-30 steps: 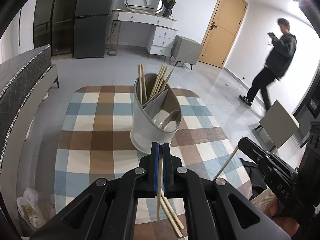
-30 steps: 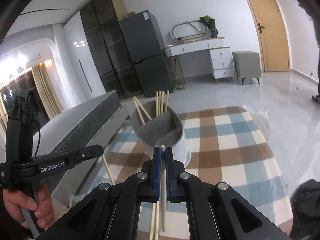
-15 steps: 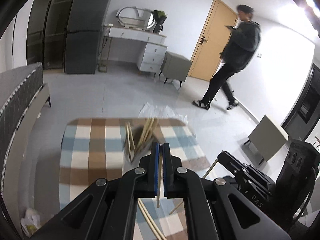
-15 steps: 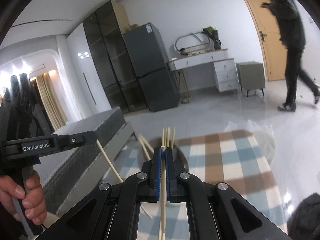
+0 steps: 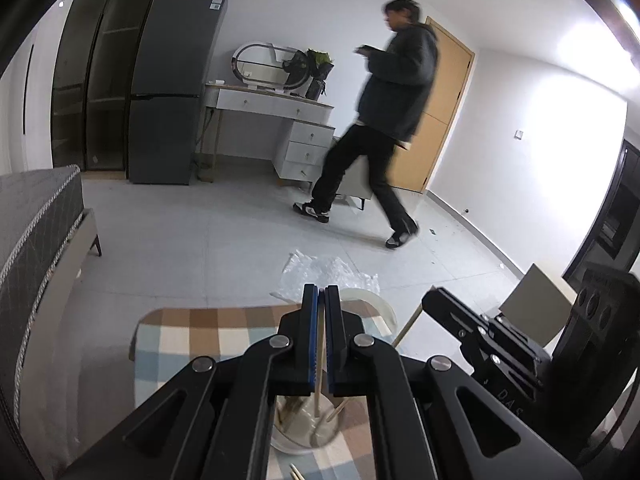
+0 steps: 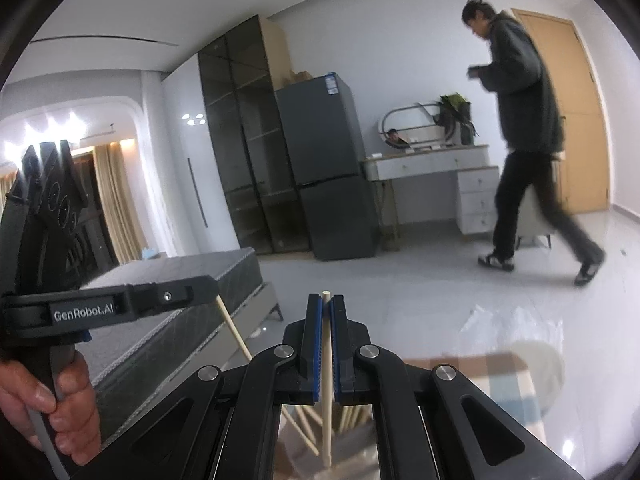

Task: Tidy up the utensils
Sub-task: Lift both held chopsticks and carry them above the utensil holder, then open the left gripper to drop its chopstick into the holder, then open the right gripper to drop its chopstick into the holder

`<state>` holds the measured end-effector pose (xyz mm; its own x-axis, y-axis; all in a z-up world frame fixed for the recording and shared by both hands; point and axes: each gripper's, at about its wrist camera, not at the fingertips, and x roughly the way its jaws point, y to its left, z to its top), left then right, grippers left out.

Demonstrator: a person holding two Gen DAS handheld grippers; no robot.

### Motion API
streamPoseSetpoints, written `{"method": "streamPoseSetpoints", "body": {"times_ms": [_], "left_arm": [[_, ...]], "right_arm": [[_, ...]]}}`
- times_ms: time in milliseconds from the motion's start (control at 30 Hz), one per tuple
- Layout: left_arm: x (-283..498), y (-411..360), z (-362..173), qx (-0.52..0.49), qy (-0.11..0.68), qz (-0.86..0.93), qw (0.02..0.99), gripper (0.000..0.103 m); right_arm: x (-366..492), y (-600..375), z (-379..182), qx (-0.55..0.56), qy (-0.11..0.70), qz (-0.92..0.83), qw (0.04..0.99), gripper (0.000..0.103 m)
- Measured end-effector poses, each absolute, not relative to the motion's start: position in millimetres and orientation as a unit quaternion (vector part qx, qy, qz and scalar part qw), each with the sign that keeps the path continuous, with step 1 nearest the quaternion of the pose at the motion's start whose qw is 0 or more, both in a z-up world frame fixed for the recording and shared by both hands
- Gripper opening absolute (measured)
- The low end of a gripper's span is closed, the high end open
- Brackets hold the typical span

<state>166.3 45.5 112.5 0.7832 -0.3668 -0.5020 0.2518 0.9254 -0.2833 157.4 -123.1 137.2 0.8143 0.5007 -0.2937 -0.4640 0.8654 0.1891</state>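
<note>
Left gripper (image 5: pixel 321 300): blue-padded jaws pinched narrow on one pale wooden chopstick (image 5: pixel 319 376), which hangs down between them toward the holder below.
Right gripper (image 6: pixel 326 308): jaws clamped on a second chopstick (image 6: pixel 327 380); its blunt top shows just above the pads and the shaft hangs steeply down.
Holder (image 5: pixel 304 440): a pale, smooth, rounded tub directly under both grippers, mostly hidden behind the black linkages; several more wooden sticks lean inside it. Which compartment lies under each stick I cannot tell.
Loose sticks (image 5: pixel 295 473): tips of chopsticks lie on the cloth at the tabletop's near edge, just beside the holder.
Tabletop (image 5: pixel 180 332): covered by a soft checked cloth in brown, blue and cream; its far corner is rounded.
Handling: the chopsticks look light, stiff, thin and smooth, so they may swivel or slip in a pinch. A hold near the upper end, as now, lets them hang true for dropping in.
Shape and material: round, slender, unfinished-looking wood, paler at the tips.
Surroundings: a hand (image 6: pixel 60 408) holds the other gripper's handle; a person (image 5: pixel 384 128) walks across the glossy grey floor well beyond the table.
</note>
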Motion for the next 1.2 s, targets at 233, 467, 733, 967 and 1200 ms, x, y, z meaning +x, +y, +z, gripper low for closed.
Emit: {"method": "streamPoseSetpoints", "body": {"times_ms": [233, 467, 733, 967, 1200], "left_arm": [[183.0, 53.3, 94.0, -0.095, 0.301, -0.159, 0.936, 0.0], [191.6, 57.2, 73.9, -0.105, 0.32, -0.158, 0.928, 0.0], [190.0, 47.2, 60.0, -0.096, 0.339, -0.166, 0.921, 0.0], [189.0, 46.3, 52.3, -0.097, 0.358, -0.174, 0.912, 0.0], [193.7, 42.2, 36.2, -0.117, 0.42, -0.198, 0.878, 0.0]], "right_arm": [[188.2, -104.9, 128.4, 0.04, 0.168, 0.256, 0.951, 0.003], [200.8, -105.6, 103.7, 0.047, 0.189, 0.254, 0.947, 0.003], [206.1, -108.8, 77.0, 0.051, 0.227, 0.251, 0.94, 0.003], [207.5, -109.6, 54.3, 0.052, 0.266, 0.255, 0.928, 0.003], [207.0, -104.9, 33.6, 0.053, 0.311, 0.269, 0.91, 0.007]]}}
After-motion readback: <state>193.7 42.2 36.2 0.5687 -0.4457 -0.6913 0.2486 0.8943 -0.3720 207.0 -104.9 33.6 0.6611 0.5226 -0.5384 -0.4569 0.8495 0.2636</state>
